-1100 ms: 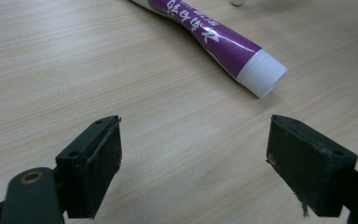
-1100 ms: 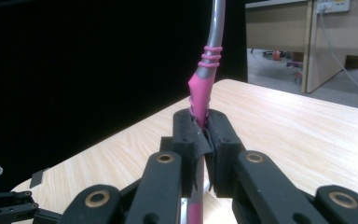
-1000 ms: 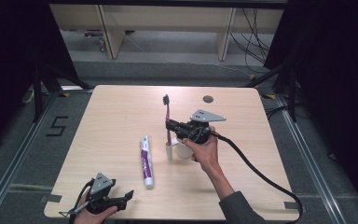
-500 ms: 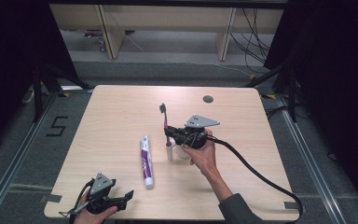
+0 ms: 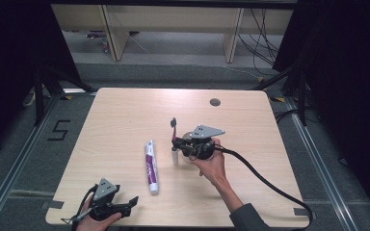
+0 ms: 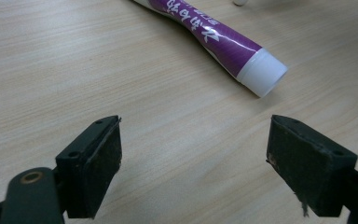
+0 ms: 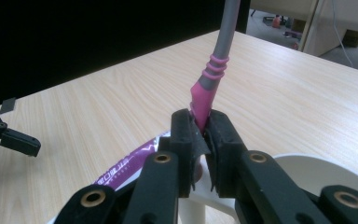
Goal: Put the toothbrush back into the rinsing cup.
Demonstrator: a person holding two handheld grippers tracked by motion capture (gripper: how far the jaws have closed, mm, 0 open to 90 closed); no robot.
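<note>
Right gripper (image 7: 200, 135) pinches the pink-and-grey toothbrush (image 7: 214, 65) low on its handle, upright over the white cup (image 7: 317, 172); left gripper (image 6: 193, 168) rests spread.

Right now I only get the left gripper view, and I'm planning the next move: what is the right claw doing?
Observer: The right claw is shut on a toothbrush, gripping its pink handle.
Operator: Upright or lying flat?
Observer: Upright, with its dark head on top.
Operator: Anything close to it?
Observer: A white cup sits right beside that claw.
</note>
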